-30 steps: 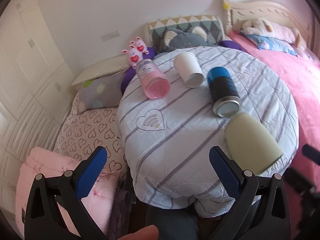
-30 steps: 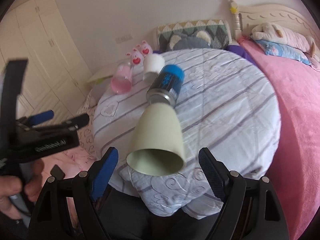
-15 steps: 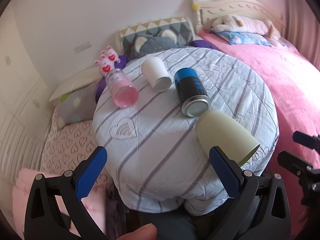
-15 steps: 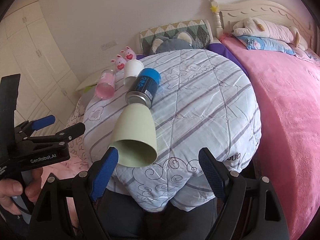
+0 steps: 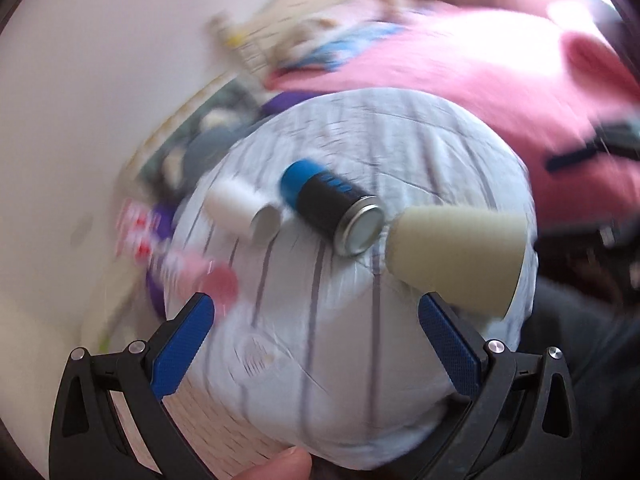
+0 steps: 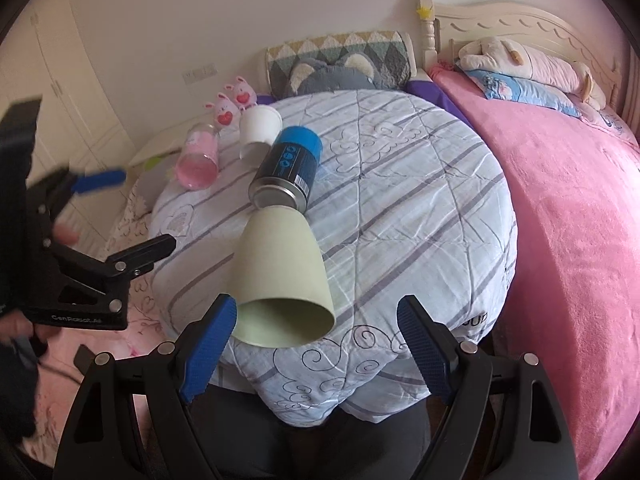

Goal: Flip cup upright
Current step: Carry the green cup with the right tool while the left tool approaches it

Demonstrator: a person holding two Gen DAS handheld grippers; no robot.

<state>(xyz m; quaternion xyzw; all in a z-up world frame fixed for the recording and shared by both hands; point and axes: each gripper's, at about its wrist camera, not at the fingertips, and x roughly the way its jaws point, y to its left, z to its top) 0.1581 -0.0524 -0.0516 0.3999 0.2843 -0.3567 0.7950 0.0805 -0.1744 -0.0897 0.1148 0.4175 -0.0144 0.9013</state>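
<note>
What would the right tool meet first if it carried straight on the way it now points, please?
Probably the pale green cup lying on its side, its open mouth facing the open right tool; depth is uncertain.

Quilt-covered table [image 6: 420,208] with four toppled cups [image 6: 282,276]
</note>
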